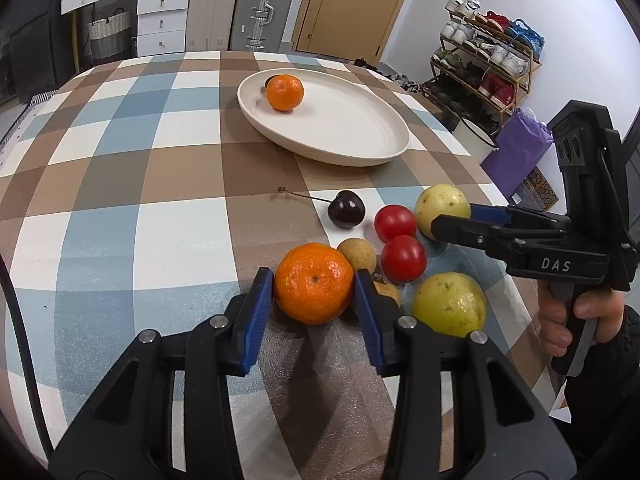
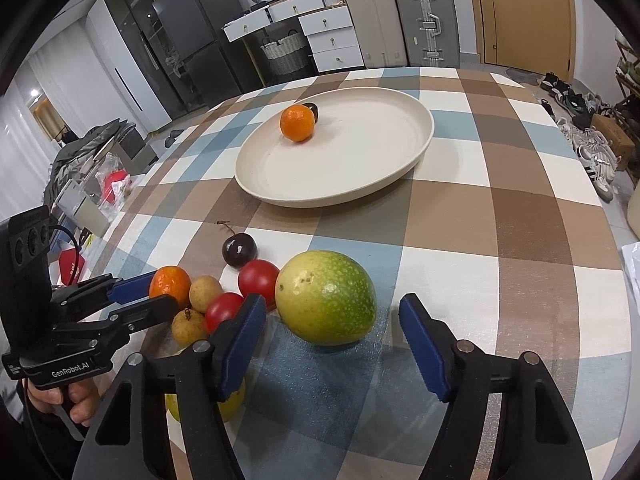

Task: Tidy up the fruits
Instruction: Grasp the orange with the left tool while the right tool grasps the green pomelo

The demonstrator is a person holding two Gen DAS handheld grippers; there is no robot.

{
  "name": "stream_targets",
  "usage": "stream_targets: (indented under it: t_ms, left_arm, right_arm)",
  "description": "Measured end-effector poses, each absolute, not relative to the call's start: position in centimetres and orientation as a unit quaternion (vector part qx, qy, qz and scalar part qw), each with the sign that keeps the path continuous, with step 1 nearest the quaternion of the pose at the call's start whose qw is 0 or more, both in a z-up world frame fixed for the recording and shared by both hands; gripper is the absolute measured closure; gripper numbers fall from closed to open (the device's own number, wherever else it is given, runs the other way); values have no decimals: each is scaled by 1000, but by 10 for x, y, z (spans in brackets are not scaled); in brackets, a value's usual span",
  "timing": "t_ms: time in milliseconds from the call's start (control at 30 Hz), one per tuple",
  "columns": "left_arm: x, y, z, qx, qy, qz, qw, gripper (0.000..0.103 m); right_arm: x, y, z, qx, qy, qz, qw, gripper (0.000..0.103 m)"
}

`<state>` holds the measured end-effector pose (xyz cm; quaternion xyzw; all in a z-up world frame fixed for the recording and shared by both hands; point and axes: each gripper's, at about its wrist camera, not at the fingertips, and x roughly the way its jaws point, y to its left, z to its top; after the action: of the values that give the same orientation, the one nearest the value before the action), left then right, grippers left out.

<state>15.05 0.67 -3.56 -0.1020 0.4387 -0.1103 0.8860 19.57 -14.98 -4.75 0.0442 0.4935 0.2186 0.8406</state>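
A cream plate (image 1: 360,136) (image 2: 384,172) holds a tangerine (image 1: 285,92) (image 2: 297,123) with a dark cherry (image 2: 312,109) behind it. My left gripper (image 1: 314,292) has its blue pads against both sides of a second tangerine (image 1: 313,283) (image 2: 170,283) on the table. My right gripper (image 2: 332,328) is open, its jaws either side of a yellow-green guava (image 2: 326,297) (image 1: 442,206), not touching it. Nearby lie a cherry (image 1: 346,209) (image 2: 239,250), two red tomatoes (image 1: 395,222) (image 1: 403,258), two brown longans (image 1: 357,254) (image 2: 188,326) and another guava (image 1: 449,304).
The table wears a checked brown, blue and white cloth (image 1: 160,200). Its right edge is near the fruit cluster. Suitcases (image 1: 262,8), drawers and a shoe rack (image 1: 488,52) stand beyond the table.
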Motion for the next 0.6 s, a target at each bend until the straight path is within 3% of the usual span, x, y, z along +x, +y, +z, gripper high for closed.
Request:
stream_targets:
  t_ms: [300,600]
  left_arm:
    - [148,8,-29,-96,428,-98,893,65]
    - [149,6,-19,-90,414,-93,901,65]
  right_arm:
    - [197,-148,-51,41,494,225,839,50]
    - [193,-145,-50,29,487,227,843,51]
